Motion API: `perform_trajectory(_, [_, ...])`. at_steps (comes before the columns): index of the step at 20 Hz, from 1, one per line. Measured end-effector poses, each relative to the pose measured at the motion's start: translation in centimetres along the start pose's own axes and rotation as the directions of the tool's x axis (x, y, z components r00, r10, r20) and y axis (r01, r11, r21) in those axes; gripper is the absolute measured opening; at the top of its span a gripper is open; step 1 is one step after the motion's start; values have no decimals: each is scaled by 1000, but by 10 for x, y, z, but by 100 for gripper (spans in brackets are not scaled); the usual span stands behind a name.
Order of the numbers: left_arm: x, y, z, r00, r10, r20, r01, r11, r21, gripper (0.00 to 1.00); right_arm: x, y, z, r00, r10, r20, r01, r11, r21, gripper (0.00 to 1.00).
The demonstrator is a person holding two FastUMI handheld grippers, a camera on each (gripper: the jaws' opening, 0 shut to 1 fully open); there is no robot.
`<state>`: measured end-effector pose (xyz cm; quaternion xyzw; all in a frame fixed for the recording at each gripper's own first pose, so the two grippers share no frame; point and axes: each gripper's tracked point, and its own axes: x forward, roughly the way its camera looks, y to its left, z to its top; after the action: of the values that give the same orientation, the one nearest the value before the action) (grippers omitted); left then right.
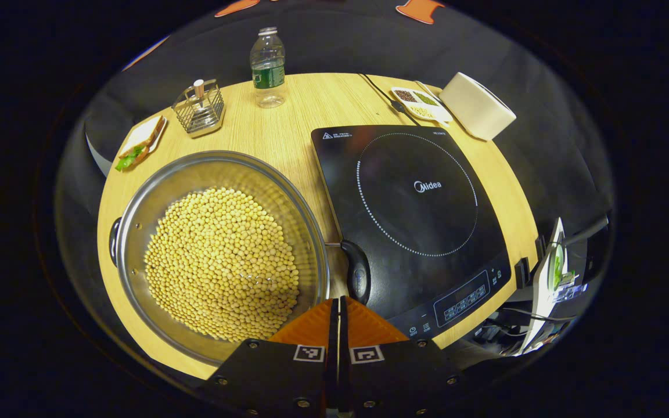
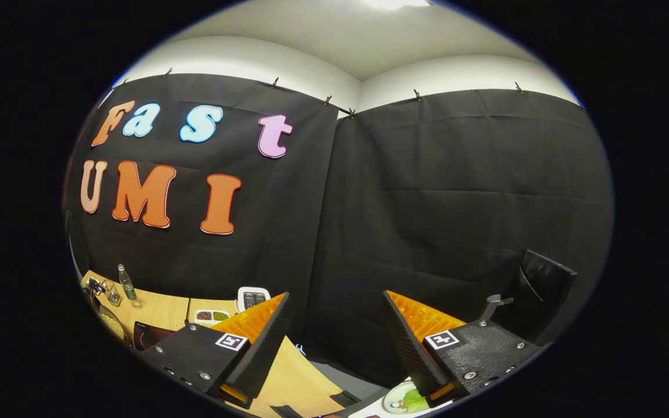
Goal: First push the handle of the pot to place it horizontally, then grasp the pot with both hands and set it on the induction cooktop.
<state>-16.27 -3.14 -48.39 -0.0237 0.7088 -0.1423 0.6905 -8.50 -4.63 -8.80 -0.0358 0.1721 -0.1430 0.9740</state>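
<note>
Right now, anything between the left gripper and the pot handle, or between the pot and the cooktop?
Nothing visible. The left gripper, fingers together, hangs just short of the pot handle, with bare space between. The pot of beans sits directly beside the induction cooktop, whose top is bare; the handle already overlaps its near edge.

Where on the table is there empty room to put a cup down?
The widest bare wood lies between the pot, the wire basket, the water bottle and the induction cooktop. The cooktop's glass is bare too. It is crowded at the far right corner, by the spice dish and white box.
</note>
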Motion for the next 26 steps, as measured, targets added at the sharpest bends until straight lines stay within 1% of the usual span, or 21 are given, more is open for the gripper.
perform_trajectory(2, [2,-1,-1,1000,-3,5,3,1000,18,1,-3,6,2,1000,9,2,-9,1000,-5,96])
perform_trajectory(5, [0,-5,-22,998,-15,-64,17,999,33,2,-7,14,4,1000,20,6,-20,1000,-23,96])
perform_trajectory(8, [2,-7,-26,997,-42,-72,44,999,15,2,-5,24,5,999,35,3,-35,999,-22,95])
perform_trajectory(13, [1,-8,-33,993,-29,-111,32,999,20,2,-7,43,4,998,68,-2,-68,998,-15,95])
perform_trajectory(14, [4,-7,-37,993,-27,-116,28,1000,10,2,-8,44,4,998,70,1,-70,997,-20,95])
perform_trajectory(15, [7,-11,-40,990,-47,-135,45,999,-19,2,-9,44,2,997,71,2,-71,997,-23,95])
perform_trajectory(16, [10,-14,-44,987,-61,-151,54,997,-52,1,-10,45,2,997,71,-2,-71,997,-24,98])
perform_trajectory(17, [12,-18,-40,987,-77,-142,67,995,-71,1,-11,45,-1,997,71,-7,-71,997,-25,95])
perform_trajectory(19, [19,-19,-30,991,-72,-113,64,995,-71,0,-14,44,-5,998,67,-21,-67,997,-24,95])
perform_trajectory(20, [22,-19,-25,993,-64,-103,57,996,-71,1,-14,44,-6,997,66,-28,-67,998,-23,95])
perform_trajectory(26, [30,-13,-8,997,-26,-67,19,994,-104,2,-22,47,-9,997,59,-42,-60,998,-26,95])
